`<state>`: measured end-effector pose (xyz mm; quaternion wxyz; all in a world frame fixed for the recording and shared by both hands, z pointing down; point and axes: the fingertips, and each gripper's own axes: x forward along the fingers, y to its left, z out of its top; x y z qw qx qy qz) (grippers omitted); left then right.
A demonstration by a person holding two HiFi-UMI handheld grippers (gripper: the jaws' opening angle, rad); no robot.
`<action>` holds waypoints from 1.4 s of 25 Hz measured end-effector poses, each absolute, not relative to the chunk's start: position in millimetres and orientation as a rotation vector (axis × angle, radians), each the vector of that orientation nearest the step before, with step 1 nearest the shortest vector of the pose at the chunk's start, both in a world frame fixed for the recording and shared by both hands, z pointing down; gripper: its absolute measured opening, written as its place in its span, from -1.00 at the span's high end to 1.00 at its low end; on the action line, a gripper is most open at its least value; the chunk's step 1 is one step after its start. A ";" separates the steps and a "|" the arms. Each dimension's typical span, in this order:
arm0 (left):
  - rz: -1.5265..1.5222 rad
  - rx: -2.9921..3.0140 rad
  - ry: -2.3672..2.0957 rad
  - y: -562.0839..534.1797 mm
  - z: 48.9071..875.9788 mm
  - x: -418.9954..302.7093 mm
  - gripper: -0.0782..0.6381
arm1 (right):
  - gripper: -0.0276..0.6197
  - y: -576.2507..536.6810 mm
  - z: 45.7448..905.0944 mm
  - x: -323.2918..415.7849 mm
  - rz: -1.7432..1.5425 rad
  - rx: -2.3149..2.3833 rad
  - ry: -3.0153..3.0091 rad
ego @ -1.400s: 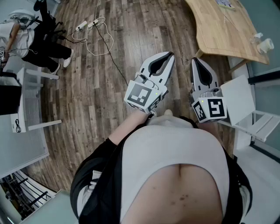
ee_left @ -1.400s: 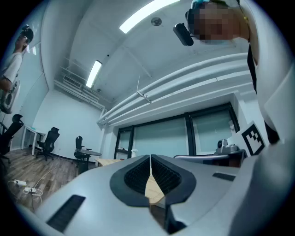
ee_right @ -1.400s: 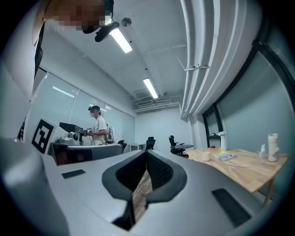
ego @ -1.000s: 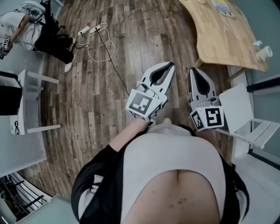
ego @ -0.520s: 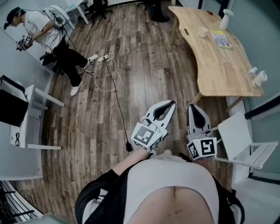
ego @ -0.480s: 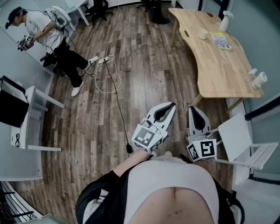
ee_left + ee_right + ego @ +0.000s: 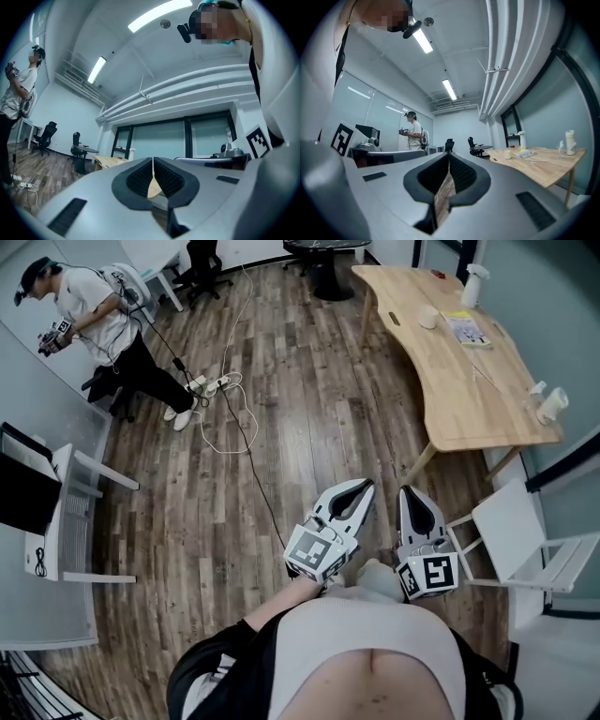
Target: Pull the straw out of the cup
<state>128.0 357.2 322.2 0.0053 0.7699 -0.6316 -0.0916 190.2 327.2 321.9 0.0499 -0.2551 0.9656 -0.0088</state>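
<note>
A wooden table (image 7: 455,371) stands ahead to the right. At its right end a pale cup (image 7: 555,405) stands beside a smaller clear thing (image 7: 536,391); I cannot make out a straw. Another white cup (image 7: 428,317) sits further along the table and shows in the right gripper view as a white cup (image 7: 507,154). My left gripper (image 7: 363,485) and right gripper (image 7: 410,491) are held close to my body, side by side, pointing forward over the floor. The left gripper (image 7: 153,161) and right gripper (image 7: 448,156) are both shut with nothing between their jaws.
A white folding chair (image 7: 511,540) stands just right of my right gripper. A power strip and cables (image 7: 217,390) lie on the wood floor. Another person (image 7: 103,329) stands at the far left. White furniture (image 7: 66,512) lines the left side. A spray bottle (image 7: 472,282) and a booklet (image 7: 463,326) are on the table.
The view has lifted to show more of the room and table. Both grippers now sit lower in the picture, nearer my body, still shut and side by side.
</note>
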 end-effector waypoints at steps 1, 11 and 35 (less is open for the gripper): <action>-0.287 2.405 -1.975 356.4 324.5 127.4 0.74 | 0.82 325.6 323.5 190.8 -0.030 -0.784 2.943; -0.253 2.384 -1.985 313.3 335.9 112.7 0.74 | 0.82 278.1 336.6 180.6 -0.070 -0.804 2.938; -0.284 2.365 -2.082 47.0 316.1 43.2 0.74 | 0.82 5.8 321.8 104.3 -0.015 -0.706 2.970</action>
